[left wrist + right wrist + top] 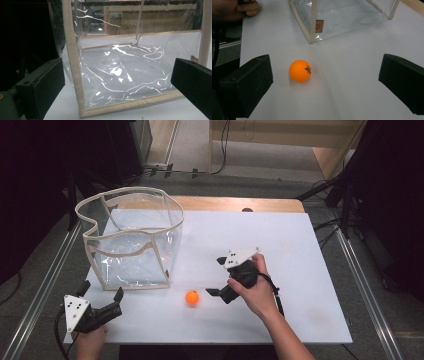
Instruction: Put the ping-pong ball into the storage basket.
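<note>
An orange ball (192, 297) lies on the white table top (280, 270), just in front of the clear plastic bag (131, 240) with beige trim, which stands upright with its mouth open. My right gripper (216, 276) is open just right of the ball, jaws pointing at it. In the right gripper view the ball (300, 70) lies ahead, nearer the left jaw, with the right gripper (324, 72) spread wide around empty table. My left gripper (101, 291) is open at the table's front left corner, facing the bag's (117, 75) lower front wall; the left gripper (117, 82) holds nothing.
A wooden strip (235, 204) runs along the table's back edge. Metal rails (367, 285) flank both sides, with dark equipment and cables beyond. The person's left hand (237, 8) sits at the top left of the right gripper view.
</note>
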### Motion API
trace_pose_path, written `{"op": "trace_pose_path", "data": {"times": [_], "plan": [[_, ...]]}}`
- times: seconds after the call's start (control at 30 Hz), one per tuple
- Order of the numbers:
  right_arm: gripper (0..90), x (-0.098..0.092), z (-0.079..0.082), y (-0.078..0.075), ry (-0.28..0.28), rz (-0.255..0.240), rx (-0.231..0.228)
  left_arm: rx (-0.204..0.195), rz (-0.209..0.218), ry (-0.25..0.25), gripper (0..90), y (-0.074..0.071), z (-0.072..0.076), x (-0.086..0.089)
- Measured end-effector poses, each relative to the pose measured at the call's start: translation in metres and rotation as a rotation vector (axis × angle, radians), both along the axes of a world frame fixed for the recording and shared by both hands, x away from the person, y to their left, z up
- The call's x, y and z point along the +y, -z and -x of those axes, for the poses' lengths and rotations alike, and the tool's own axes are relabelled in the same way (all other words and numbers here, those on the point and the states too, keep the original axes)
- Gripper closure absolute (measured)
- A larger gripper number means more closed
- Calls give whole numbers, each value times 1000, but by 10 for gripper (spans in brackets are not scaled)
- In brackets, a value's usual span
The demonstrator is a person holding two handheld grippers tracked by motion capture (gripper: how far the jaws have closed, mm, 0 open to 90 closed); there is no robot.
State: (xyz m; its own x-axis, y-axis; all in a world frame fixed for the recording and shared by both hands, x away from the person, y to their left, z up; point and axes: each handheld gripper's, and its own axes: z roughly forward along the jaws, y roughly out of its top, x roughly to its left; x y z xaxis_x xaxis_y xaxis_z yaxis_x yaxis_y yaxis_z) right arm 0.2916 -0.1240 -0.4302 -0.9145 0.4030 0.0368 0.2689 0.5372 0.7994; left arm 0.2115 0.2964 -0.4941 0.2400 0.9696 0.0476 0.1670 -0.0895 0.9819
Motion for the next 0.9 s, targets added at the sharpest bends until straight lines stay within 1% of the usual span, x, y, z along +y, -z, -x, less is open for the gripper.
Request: {"op": "trace_pose_path", "data": {"times": [0.07,0.1,0.13,0.37,0.6,0.67,0.77,0.87,0.9], "plan": [[0,1,0,0,2,4,4,-1,4,1,0,0,0,0],[0,2,0,0,-5,12,1,0,4,1,0,0,0,0],[0,3,1,0,-8,20,7,0,0,0,0,0,0,0],[0,8,1,1,-16,21,6,1,-4,1,0,0,0,-1],[0,19,1,2,-34,39,3,1,-3,3,0,0,0,0],[0,22,1,2,-35,45,5,1,-3,3,0,0,0,0],[0,27,1,3,-52,48,9,1,0,4,0,0,0,0],[0,31,0,5,-57,52,26,2,1,8,0,0,0,0],[0,33,0,5,-65,53,26,2,1,8,0,0,0,0]]}}
